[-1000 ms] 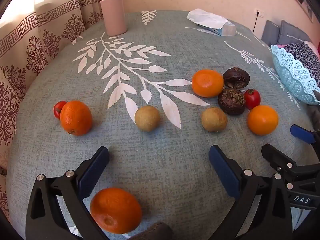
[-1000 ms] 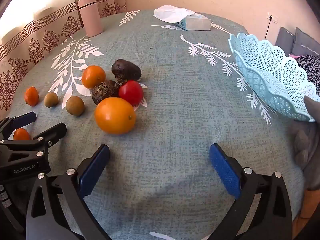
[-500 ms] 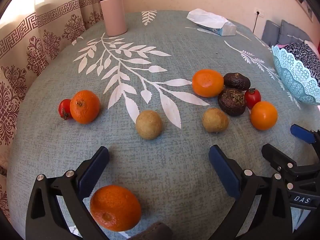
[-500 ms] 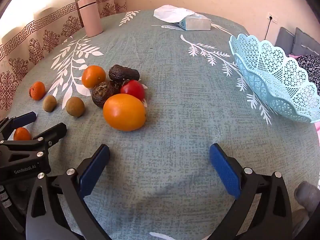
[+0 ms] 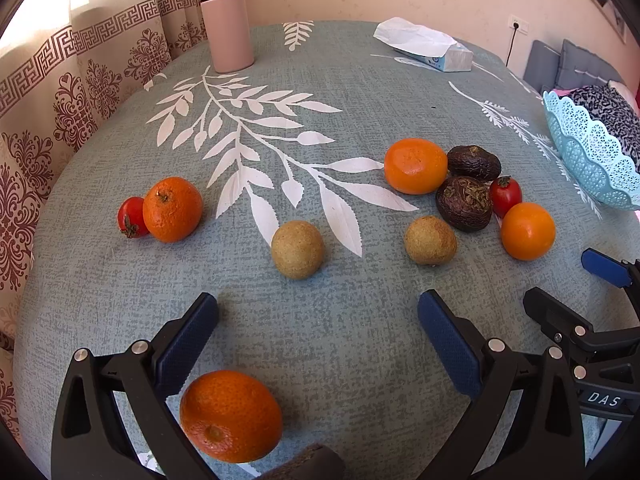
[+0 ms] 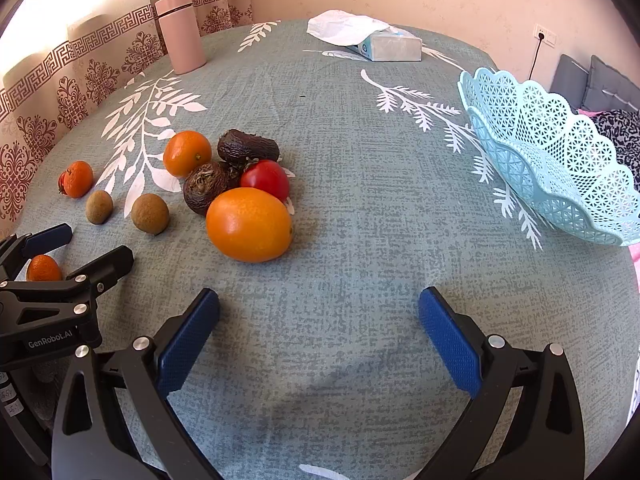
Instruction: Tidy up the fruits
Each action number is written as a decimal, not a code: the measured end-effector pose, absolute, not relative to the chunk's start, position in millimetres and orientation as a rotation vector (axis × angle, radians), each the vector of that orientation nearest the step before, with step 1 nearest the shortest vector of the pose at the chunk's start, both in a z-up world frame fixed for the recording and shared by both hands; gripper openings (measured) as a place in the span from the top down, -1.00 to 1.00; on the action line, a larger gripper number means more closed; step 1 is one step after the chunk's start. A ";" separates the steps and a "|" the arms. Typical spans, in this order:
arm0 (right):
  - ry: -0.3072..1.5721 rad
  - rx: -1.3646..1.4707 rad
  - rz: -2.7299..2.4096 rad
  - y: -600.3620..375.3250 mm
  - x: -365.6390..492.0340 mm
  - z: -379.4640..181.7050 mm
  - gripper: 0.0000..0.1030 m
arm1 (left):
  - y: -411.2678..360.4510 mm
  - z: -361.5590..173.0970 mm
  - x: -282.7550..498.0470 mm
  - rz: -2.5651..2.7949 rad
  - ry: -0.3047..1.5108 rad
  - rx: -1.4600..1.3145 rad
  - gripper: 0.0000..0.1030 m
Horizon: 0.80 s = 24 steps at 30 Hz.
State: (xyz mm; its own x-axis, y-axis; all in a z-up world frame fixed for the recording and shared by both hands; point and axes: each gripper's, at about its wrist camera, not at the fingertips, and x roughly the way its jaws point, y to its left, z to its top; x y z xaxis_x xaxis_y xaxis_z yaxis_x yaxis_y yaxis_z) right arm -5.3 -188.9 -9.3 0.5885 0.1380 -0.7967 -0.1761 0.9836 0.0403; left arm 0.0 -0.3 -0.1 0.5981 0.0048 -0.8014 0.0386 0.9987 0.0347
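Observation:
Fruits lie loose on the grey-green tablecloth. My left gripper (image 5: 318,316) is open and empty; a mandarin (image 5: 230,414) lies low between its arms. Ahead are two brown round fruits (image 5: 298,249) (image 5: 430,240), a mandarin with a cherry tomato (image 5: 172,208) at left, and a cluster at right: orange (image 5: 528,231), tomato (image 5: 505,195), two dark fruits (image 5: 464,202), mandarin (image 5: 415,165). My right gripper (image 6: 319,316) is open and empty, with the big orange (image 6: 250,224) ahead to its left. The light-blue lattice basket (image 6: 552,168) stands at right, empty.
A pink tumbler (image 5: 226,22) stands at the far left by the curtain. A tissue pack (image 6: 376,40) lies at the far side. The table edge runs close behind the basket, with a grey sofa (image 6: 600,84) beyond. The left gripper shows in the right wrist view (image 6: 60,276).
Both views have shifted slightly: the left mandarin and tomato now sit higher and more rightward in the left view, and the basket more leftward in the right view. Both grippers stay open.

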 end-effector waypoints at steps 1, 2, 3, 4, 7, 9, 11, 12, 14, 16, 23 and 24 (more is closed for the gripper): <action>0.924 -0.043 0.182 -189.1 -5.1 -9.3 -0.96 | -0.2 -0.1 0.0 -0.020 0.930 0.050 -0.91; 0.924 -0.042 0.180 -189.4 -4.5 -9.0 -0.96 | -0.1 -0.1 0.0 -0.020 0.929 0.050 -0.91; 0.924 -0.042 0.178 -189.4 -4.7 -9.1 -0.96 | 0.0 -0.1 0.0 -0.020 0.930 0.050 -0.91; 0.924 -0.043 0.178 -189.1 -4.6 -9.4 -0.96 | -0.2 -0.1 0.0 -0.020 0.929 0.050 -0.91; 0.924 -0.057 0.173 -187.2 -4.9 -7.8 -0.96 | -0.2 -0.1 0.0 -0.020 0.929 0.050 -0.91; 0.925 -0.056 0.174 -187.1 -4.5 -7.6 -0.96 | -0.2 -0.1 0.0 -0.020 0.929 0.050 -0.91; 0.926 -0.058 0.173 -187.4 -3.6 -7.3 -0.96 | -0.2 -0.1 0.0 -0.019 0.929 0.051 -0.91; 0.925 -0.058 0.172 -187.6 -3.1 -7.1 -0.96 | -0.2 -0.1 0.0 -0.019 0.929 0.051 -0.91; 0.924 -0.059 0.163 -186.5 -3.7 -6.9 -0.96 | -0.2 -0.1 0.0 -0.019 0.929 0.051 -0.91; 0.922 -0.061 0.151 -185.2 -4.3 -6.4 -0.96 | -0.1 -0.1 0.0 -0.019 0.929 0.051 -0.91; 0.919 -0.064 0.101 -181.3 -7.3 -5.1 -0.96 | -0.1 -0.1 0.0 -0.019 0.929 0.051 -0.91; 0.919 -0.064 0.095 -180.8 -7.7 -5.1 -0.96 | 0.0 -0.1 0.0 -0.019 0.929 0.051 -0.91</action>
State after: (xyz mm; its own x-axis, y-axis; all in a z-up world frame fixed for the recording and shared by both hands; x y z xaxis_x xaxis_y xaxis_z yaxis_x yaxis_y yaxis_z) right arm -7.7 -180.8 -5.1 0.6028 0.0542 -0.7961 -0.1091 0.9939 -0.0150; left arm 0.0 0.0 -0.1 0.5984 0.0057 -0.8012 0.0385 0.9986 0.0359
